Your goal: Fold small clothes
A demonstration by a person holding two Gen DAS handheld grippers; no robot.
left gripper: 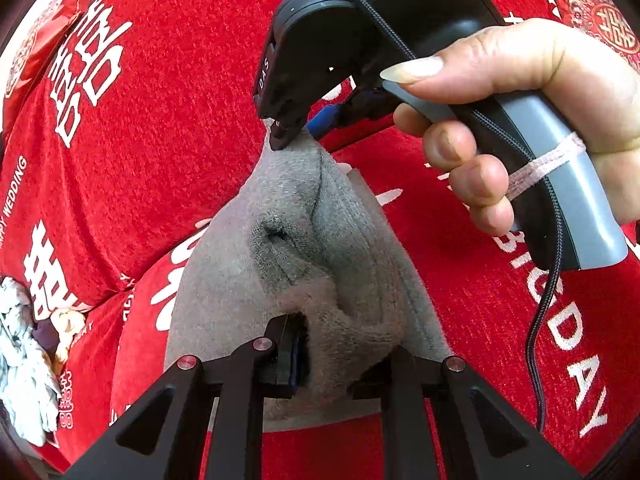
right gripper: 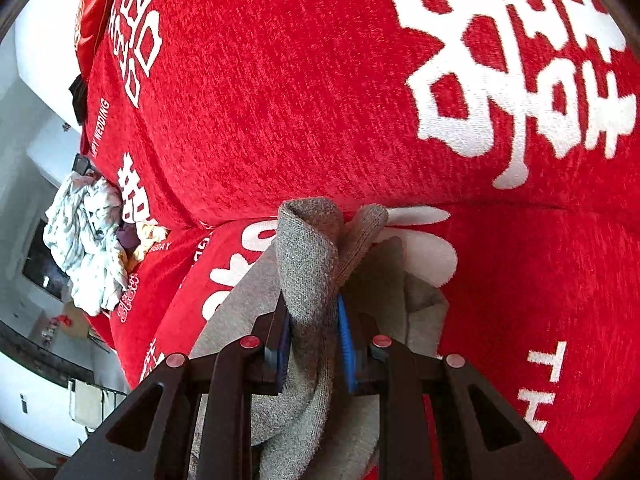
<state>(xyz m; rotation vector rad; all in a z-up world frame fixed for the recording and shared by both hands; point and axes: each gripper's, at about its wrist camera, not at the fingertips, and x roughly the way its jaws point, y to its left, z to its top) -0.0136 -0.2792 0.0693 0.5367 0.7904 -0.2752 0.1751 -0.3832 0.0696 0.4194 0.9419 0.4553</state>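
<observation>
Grey sock (left gripper: 320, 240) is stretched between both tongs, above the red sofa cover (left gripper: 180, 120) with white lettering. Left tongs (left gripper: 336, 360) are clamped on the sock's near end; the fabric bunches up between the fingers and hides the right one, the left finger's blue pad showing at the edge of the cloth. From there the sock runs up and away to the right tongs (left gripper: 286, 136), which pinch its far tip, tips drawn together on the cloth. A hand (left gripper: 540, 120) wraps the right tool's grey handle, black cable trailing down beside it. In the right wrist view the right tongs (right gripper: 314, 344) are shut on a rolled fold of the sock (right gripper: 312, 264), blue pads pressing it from both sides; the fold sticks out past the fingertips toward the sofa back, the rest of the sock hanging below and behind the fingers. Relative to the sock, a crumpled white-grey pile of clothes (right gripper: 86, 248) sits well off to the left at the sofa's edge, apart from both tools. Sock's underside: cannot tell if it touches the seat.
</observation>
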